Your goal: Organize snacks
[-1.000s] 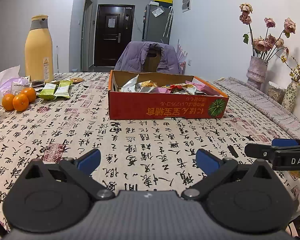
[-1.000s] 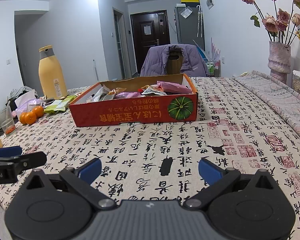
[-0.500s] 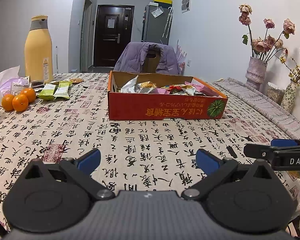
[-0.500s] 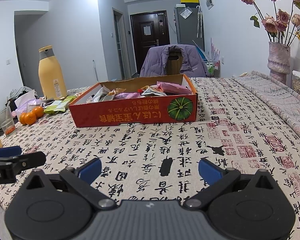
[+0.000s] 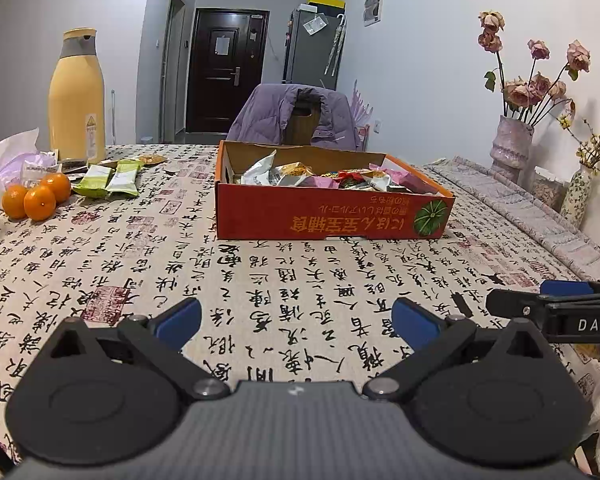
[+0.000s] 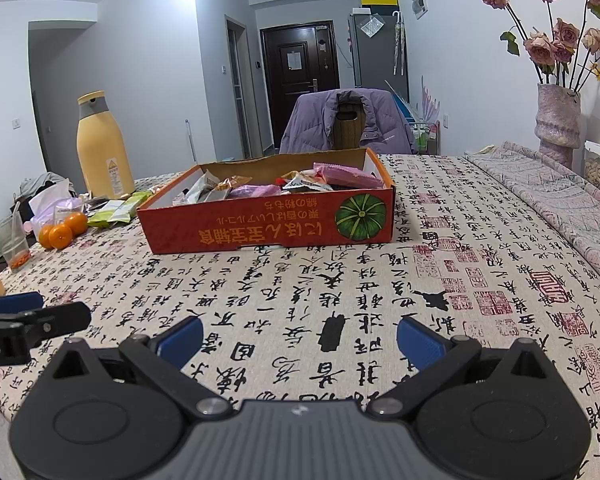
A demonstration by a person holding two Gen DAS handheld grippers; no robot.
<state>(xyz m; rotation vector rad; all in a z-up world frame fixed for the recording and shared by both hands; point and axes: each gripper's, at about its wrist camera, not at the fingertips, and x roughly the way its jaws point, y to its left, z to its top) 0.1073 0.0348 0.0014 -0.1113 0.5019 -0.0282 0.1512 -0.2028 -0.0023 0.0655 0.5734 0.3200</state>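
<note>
A shallow red cardboard box holding several snack packets sits in the middle of the table. Two green snack packets lie on the cloth to its left. My left gripper is open and empty, low over the near table, well short of the box. My right gripper is open and empty, beside it on the right. Each gripper's tip shows in the other's view, the right one and the left one.
A tall yellow bottle, three oranges and a tissue bag stand at the left. A plastic cup is near the left edge. Vases with flowers stand at the right. A chair with a purple jacket is behind the table.
Both grippers have drifted only slightly; the box looks marginally lower in the left wrist view. Both stay open and empty.
</note>
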